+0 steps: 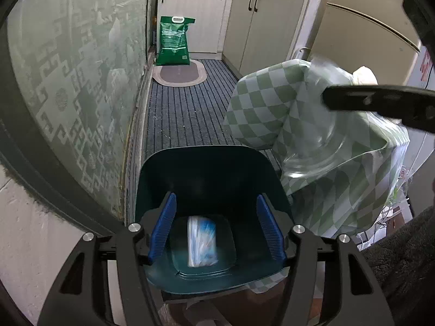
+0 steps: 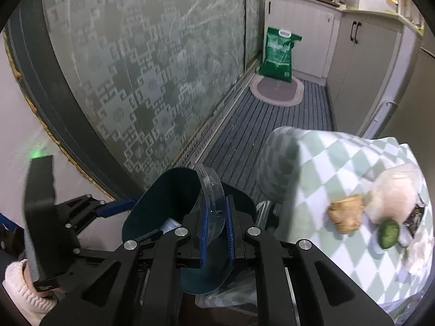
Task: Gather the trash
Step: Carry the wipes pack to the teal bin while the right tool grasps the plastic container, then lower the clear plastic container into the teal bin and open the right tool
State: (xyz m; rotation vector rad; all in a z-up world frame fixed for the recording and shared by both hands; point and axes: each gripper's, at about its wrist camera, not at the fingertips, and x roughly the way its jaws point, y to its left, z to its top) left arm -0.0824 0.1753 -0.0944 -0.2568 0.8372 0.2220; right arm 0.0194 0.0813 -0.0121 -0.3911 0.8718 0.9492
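A dark teal trash bin [image 1: 206,174] stands on the floor beside the table. A blue and white packet [image 1: 202,241] lies on its bottom. My left gripper [image 1: 216,231] is open above the bin mouth, blue pads [image 1: 163,228] apart, holding nothing. My right gripper [image 2: 216,231] is shut on a clear plastic lid [image 2: 210,193], held on edge over the bin's rim [image 2: 163,190]. The lid also shows blurred in the left wrist view [image 1: 320,146]. A brown lump [image 2: 346,213], a green fruit piece [image 2: 388,233], a white plastic bag [image 2: 394,193] and a dark wrapper [image 2: 414,217] lie on the checked tablecloth [image 2: 326,168].
A frosted patterned glass door [image 1: 76,81] runs along the left. A striped blue mat [image 1: 185,114] covers the floor. A green sack [image 1: 174,42] stands on a small oval rug [image 1: 179,74] at the far end, by white cabinets [image 1: 261,27].
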